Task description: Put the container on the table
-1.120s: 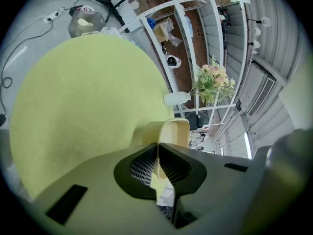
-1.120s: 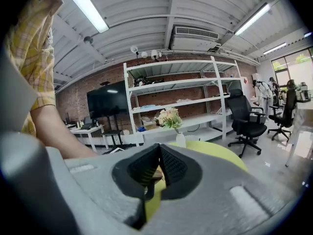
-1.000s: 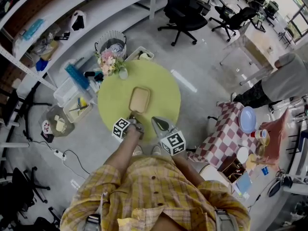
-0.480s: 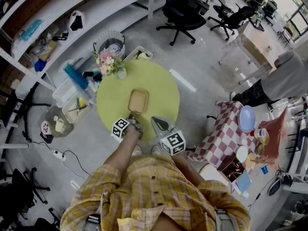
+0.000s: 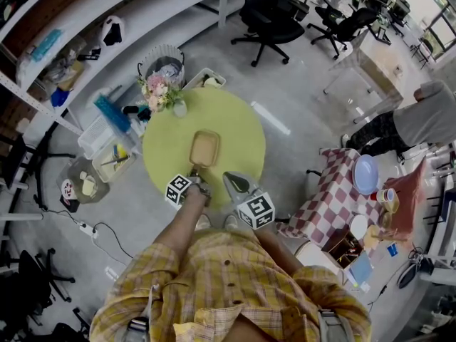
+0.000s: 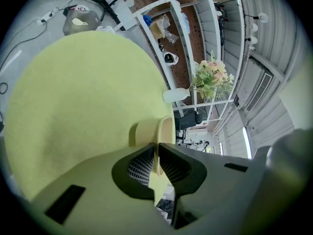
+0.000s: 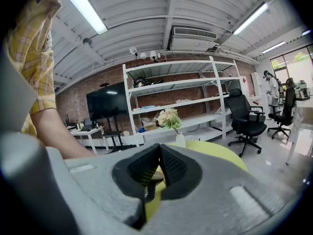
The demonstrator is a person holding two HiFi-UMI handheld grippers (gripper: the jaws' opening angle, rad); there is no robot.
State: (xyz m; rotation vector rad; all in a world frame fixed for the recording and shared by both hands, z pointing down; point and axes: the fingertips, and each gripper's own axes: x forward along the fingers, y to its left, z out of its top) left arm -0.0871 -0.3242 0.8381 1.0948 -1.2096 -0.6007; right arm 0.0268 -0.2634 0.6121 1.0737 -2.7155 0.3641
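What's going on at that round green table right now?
A person holds a gripper in each hand over the table. The left gripper is shut on the near rim of the tan container, which appears to rest on the tabletop, so the placing looks done apart from letting go. The right gripper is shut with nothing in it and hangs by the table's near edge.

No text, label, brand or number can be read; only wordless square markers are borne by the left cube [image 5: 178, 189] and the right cube [image 5: 256, 210]
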